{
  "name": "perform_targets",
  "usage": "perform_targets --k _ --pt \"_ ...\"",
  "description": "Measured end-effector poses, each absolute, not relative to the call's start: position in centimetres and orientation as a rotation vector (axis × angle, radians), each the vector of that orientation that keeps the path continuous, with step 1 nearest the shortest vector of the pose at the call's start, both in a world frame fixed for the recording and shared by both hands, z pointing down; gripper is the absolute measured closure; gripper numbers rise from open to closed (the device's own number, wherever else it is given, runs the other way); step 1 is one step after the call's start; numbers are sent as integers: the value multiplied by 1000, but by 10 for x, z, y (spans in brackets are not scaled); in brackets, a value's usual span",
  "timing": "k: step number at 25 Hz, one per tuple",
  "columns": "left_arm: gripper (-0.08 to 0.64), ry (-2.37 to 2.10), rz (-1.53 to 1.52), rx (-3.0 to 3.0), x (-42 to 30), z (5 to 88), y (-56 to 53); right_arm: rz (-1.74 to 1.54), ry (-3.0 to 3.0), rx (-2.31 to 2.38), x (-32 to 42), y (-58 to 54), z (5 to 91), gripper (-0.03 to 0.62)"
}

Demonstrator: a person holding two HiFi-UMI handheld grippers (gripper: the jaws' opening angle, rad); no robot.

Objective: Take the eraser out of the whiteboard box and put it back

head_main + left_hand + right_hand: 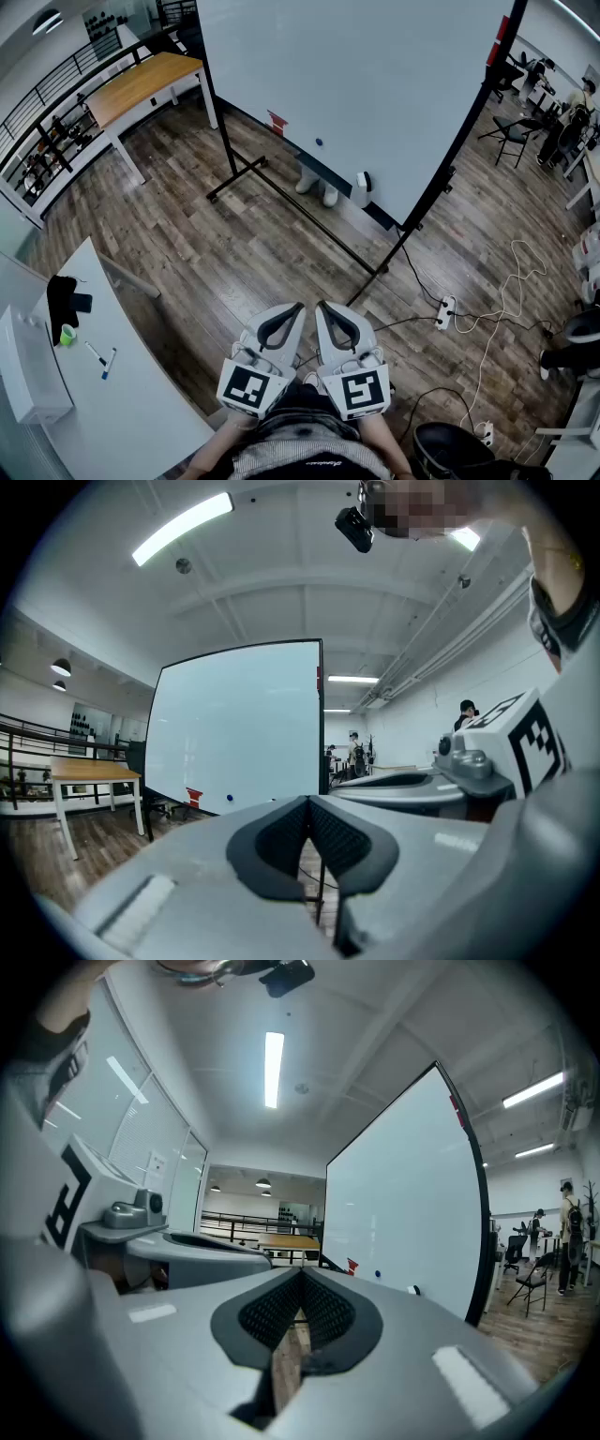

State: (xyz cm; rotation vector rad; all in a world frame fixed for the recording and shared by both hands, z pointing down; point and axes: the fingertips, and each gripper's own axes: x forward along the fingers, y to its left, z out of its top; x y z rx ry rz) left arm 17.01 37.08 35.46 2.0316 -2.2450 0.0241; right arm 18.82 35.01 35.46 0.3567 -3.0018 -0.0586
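Observation:
The whiteboard (375,84) stands on its black frame across the wooden floor, well ahead of me. A small white box (363,188) hangs at its lower edge; the same box (415,1289) is tiny in the right gripper view. I cannot make out an eraser in it. My left gripper (298,307) and right gripper (321,307) are held side by side close to my body, pointing level at the board and far from it. Both are shut with nothing between the pads, as the left gripper (307,800) and right gripper (302,1272) show in their own views.
The board's black foot bars (281,202) run across the floor between me and the box. A power strip (445,312) and cables lie at the right. A white table (131,403) with markers is at my left, a wooden table (141,82) further back. Chairs and people are at the far right.

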Motion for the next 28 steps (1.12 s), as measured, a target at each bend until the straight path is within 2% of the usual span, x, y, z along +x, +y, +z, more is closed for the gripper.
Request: perform_targets --k 15,23,28 --pt "558 -2245 28 1990 196 362 362 4 -2998 296 206 346 367 591" --pt "558 -2224 66 2033 168 377 329 3 -2987 359 187 305 375 591" --pt "558 -2184 32 2055 123 372 285 -6 -2976 434 143 258 375 591"
